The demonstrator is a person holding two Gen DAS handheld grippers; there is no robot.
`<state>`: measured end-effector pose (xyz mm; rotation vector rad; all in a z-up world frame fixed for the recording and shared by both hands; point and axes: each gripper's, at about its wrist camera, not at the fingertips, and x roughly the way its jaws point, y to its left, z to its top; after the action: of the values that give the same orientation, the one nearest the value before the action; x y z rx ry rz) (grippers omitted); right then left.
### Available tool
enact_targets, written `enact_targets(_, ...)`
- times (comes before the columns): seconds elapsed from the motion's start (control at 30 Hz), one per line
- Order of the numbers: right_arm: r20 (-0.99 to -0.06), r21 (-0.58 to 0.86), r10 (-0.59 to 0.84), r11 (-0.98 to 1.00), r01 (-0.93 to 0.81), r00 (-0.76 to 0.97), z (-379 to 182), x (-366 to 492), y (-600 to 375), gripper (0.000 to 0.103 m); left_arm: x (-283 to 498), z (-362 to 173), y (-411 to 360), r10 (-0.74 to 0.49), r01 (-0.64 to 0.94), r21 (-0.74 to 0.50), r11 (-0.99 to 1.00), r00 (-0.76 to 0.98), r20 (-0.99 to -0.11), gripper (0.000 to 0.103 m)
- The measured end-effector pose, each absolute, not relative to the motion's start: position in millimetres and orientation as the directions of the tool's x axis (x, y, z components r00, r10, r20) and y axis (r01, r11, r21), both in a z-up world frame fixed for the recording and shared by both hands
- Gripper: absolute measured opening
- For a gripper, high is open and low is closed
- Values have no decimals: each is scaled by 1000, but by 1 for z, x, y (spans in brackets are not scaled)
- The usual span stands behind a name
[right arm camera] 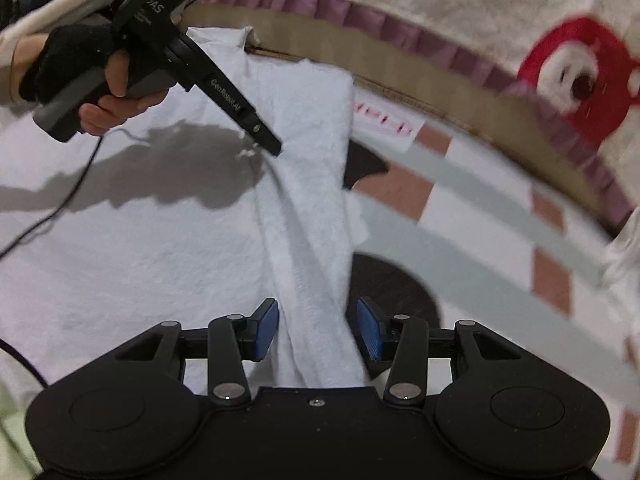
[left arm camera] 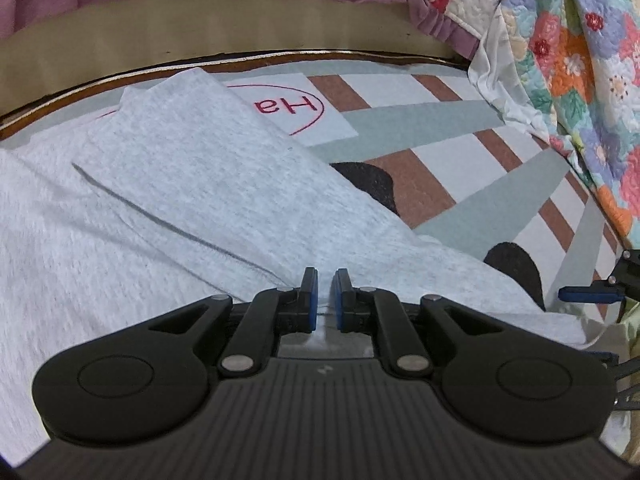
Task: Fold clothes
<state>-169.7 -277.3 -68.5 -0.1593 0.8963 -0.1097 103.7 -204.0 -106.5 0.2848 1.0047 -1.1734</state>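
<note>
Both jaws over the grey garment (left arm camera: 168,184): left gripper's (left arm camera: 326,294) nearly closed, right gripper's (right arm camera: 318,328) apart, astride a fold.

place: home bedroom | showing: floral patchwork quilt (left arm camera: 580,64) hanging beside striped printed mat (left arm camera: 460,128) | purple frilled bed valance (right arm camera: 400,28) running behind

**What we cannot make out**

Our right wrist view is smeared along its right side, so the red figure (right arm camera: 576,76) on the bed cover stays unreadable. The grey garment (left arm camera: 168,184) covers most of the mat's red lettering (left arm camera: 298,106) and runs off the left edge. We cannot tell whether cloth sits between the left gripper's (left arm camera: 326,286) pads.
</note>
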Motion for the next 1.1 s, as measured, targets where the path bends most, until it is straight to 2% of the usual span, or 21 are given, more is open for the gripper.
enact_targets(0.13, -722, -222, -120, 973, -64, 682, -68, -166, -264, 49, 106, -107, -195, -642, 850, -321, 417, 26, -767, 8)
enact_targets(0.27, -737, -257, -134, 962, -91, 663, -82, -152, -259, 49, 108, -108, -191, -649, 831, -343, 437, 28, -760, 8)
enact_targets(0.3, -737, -256, -135, 963, -88, 662, -83, -149, -258, 47, 107, -108, -192, -648, 833, -337, 439, 33, -761, 8)
enact_targets(0.33, -736, -254, -136, 964, -84, 663, -85, -145, -258, 38, 106, -108, -192, -646, 833, -332, 442, 39, -762, 8)
enact_targets(0.4, -740, -256, -137, 963, -87, 658, -89, -137, -256, 28, 105, -108, -193, -644, 828, -327, 455, 52, -763, 8)
enact_targets(0.7, -712, -374, -181, 916, -148, 678, -106, -121, -233, 30, 101, -107, -188, -654, 783, -270, 561, 218, -725, 9)
enact_targets(0.77, -692, -399, -209, 909, -124, 691, -105, -118, -234, 23, 103, -108, -188, -651, 773, -273, 572, 226, -725, 9)
enact_targets(0.8, -673, -423, -223, 898, -119, 705, -102, -119, -232, 7, 104, -108, -188, -648, 771, -273, 575, 225, -727, 9)
enact_targets(0.83, -654, -445, -233, 888, -117, 719, -100, -121, -230, 4, 104, -108, -188, -647, 770, -274, 576, 225, -728, 9)
enact_targets(1.0, -595, -598, -313, 788, -147, 741, -104, -128, -213, 3, 106, -108, -189, -646, 763, -282, 582, 223, -730, 9)
enact_targets(1.1, -594, -657, -357, 732, -179, 721, -114, -127, -201, 4, 107, -109, -189, -641, 754, -287, 591, 223, -735, 9)
